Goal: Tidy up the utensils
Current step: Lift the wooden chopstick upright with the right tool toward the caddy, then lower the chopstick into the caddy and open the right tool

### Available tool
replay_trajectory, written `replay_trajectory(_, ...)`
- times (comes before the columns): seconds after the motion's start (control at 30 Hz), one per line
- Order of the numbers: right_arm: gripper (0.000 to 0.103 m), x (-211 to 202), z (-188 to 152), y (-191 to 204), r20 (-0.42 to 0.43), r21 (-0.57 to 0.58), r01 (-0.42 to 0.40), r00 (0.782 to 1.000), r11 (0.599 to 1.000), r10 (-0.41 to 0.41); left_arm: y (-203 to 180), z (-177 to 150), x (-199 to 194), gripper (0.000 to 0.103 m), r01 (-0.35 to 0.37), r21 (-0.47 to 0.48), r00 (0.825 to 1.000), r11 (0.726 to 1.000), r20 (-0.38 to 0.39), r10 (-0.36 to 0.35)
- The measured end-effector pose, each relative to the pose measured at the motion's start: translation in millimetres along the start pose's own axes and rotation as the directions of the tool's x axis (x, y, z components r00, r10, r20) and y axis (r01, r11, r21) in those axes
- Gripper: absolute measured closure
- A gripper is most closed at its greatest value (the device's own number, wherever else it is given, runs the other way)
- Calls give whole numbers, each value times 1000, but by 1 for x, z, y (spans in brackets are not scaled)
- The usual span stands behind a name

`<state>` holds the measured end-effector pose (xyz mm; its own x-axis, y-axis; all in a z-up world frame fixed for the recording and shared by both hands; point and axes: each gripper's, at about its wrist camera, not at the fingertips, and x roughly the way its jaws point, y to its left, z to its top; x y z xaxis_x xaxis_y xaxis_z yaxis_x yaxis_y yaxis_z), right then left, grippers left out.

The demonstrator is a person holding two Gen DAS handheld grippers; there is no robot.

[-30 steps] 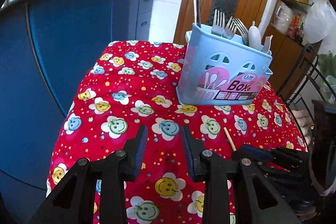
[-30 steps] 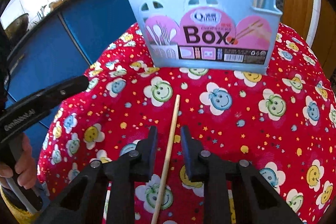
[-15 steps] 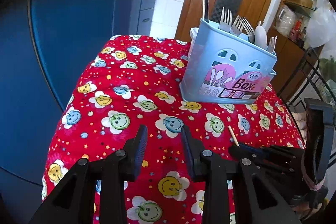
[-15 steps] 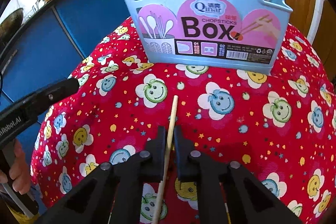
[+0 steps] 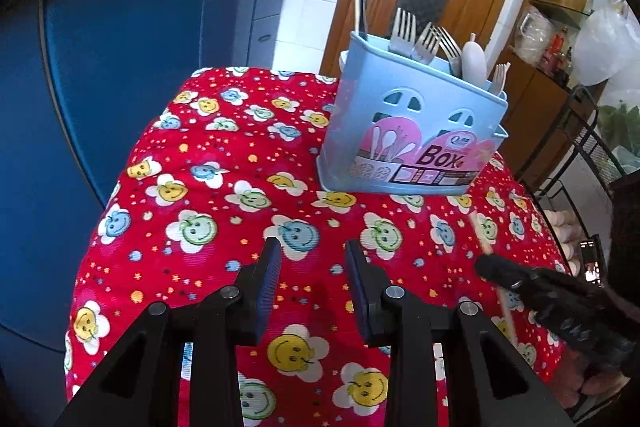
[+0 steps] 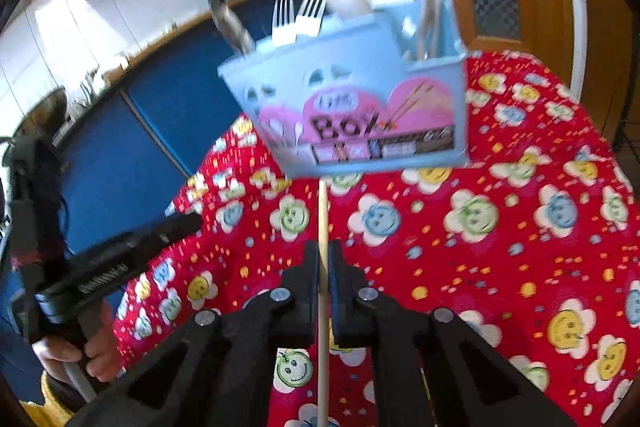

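**Right wrist view: chopstick pinched, caddy ahead**

Your right claw (image 6: 323, 267) has its pads pressed against a wooden chopstick (image 6: 322, 211), gripping it partway along so the front length sticks out toward the blue utensil caddy (image 6: 352, 111). That grip leaves a free tip to lead into a slot. The picture is blurred, so whether the stick is clear of the red smiley tablecloth (image 6: 520, 227) cannot be told for sure; it appears raised.

The caddy stands upright toward the far side of the counter, forks (image 5: 420, 39) and a pale spoon (image 5: 474, 61) in its main section, other chopsticks (image 6: 430, 11) upright in the narrow end compartment. That compartment looks like the sensible home for yours.

Your left claw (image 5: 312, 291) hangs over the cloth with its pads well apart and nothing between them, near the caddy, placed to steady it if needed. You'll likely have to tip the stick upright before lowering it, or it may catch the rim.
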<state>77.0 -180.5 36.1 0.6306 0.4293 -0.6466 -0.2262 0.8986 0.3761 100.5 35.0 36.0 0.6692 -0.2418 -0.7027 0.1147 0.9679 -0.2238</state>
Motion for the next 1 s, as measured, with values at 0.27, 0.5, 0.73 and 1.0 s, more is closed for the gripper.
replay_trajectory(0.27,97,-49,19,-16,181,17,-8,983,1000,5,-12,1,3,69,21,9,1000,1000,0,-21)
replay_trajectory(0.5,97,-66,43,-35,268,45,10,963,999,-21,-23,1,7,69,25,20,1000,999,-5,-25)
replay_trajectory(0.73,97,-70,77,-43,378,58,30,924,998,-50,-32,5,10,69,39,36,999,999,5,-39)
replay_trajectory(1.0,97,-50,117,-56,451,83,40,889,996,-74,-39,11,15,69,45,52,999,998,26,-47)
